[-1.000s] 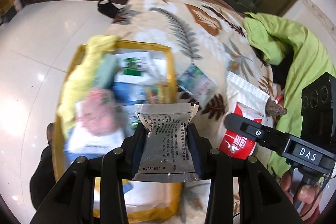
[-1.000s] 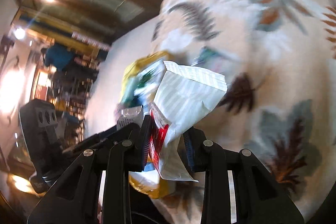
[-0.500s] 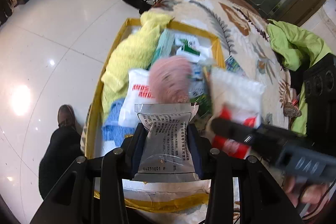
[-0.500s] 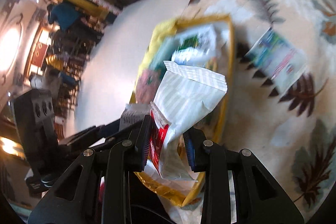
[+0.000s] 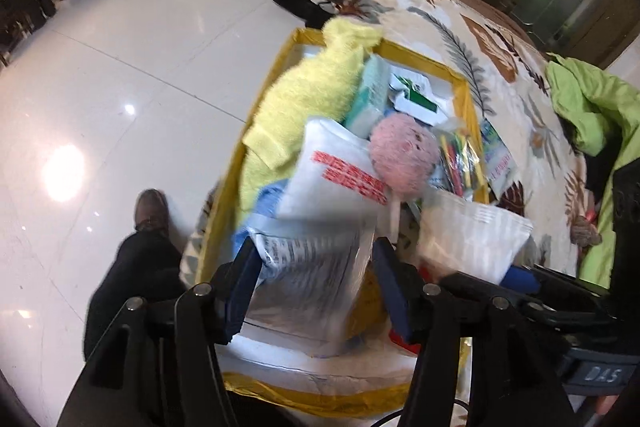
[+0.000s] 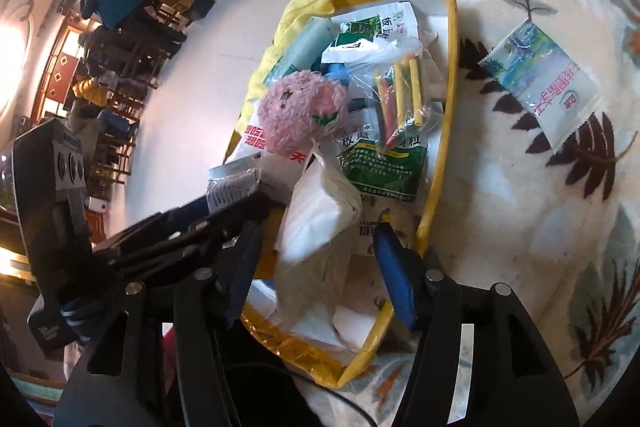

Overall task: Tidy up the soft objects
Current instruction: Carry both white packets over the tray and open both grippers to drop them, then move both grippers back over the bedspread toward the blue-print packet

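Loosely upright silver sachet (image 5: pixel 316 275) and white pouch (image 6: pixel 320 211), long axes tool-aligned, between opening tools.

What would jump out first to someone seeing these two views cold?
The yellow-rimmed box on the leaf-print blanket, crammed with packets, a pink fluffy ball on top. Over its near end, both grippers' jaws are opening: a silver printed packet between the left gripper, a white pouch between the right gripper. One blue-green packet lies outside on the blanket.
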